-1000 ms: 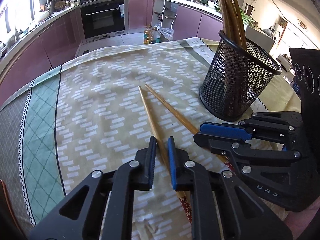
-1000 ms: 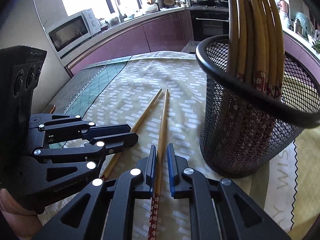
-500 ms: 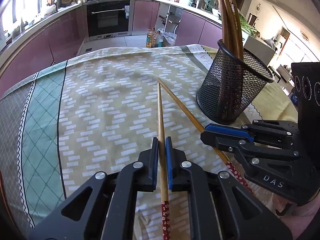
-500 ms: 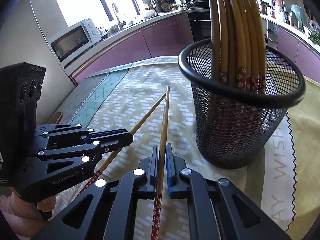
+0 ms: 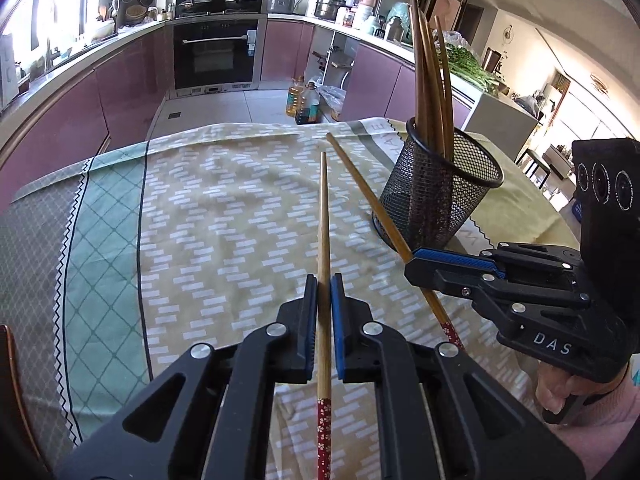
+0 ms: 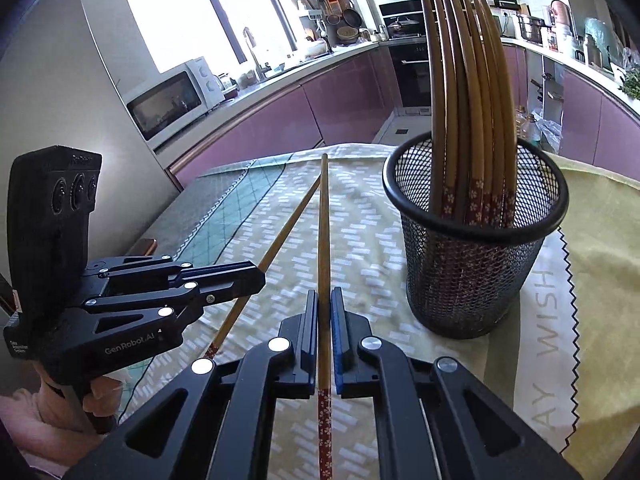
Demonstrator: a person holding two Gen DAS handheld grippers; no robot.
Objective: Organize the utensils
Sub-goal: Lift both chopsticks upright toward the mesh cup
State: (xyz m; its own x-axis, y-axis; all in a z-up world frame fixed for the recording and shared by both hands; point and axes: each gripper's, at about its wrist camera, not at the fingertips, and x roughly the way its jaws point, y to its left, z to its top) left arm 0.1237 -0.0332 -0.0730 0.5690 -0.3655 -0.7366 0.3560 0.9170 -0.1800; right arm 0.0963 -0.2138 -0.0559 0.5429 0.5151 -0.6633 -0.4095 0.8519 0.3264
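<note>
A patterned tablecloth (image 5: 224, 216) is covering the table, its green checked band lying toward nine o'clock in the left wrist view. A black oven (image 5: 218, 56) is sitting at twelve o'clock among purple cabinets (image 5: 120, 92). Two oil bottles (image 5: 302, 100) are standing on the floor beyond the table's far edge. In the right wrist view, a white microwave (image 6: 172, 100) is resting on the counter at ten o'clock.
</note>
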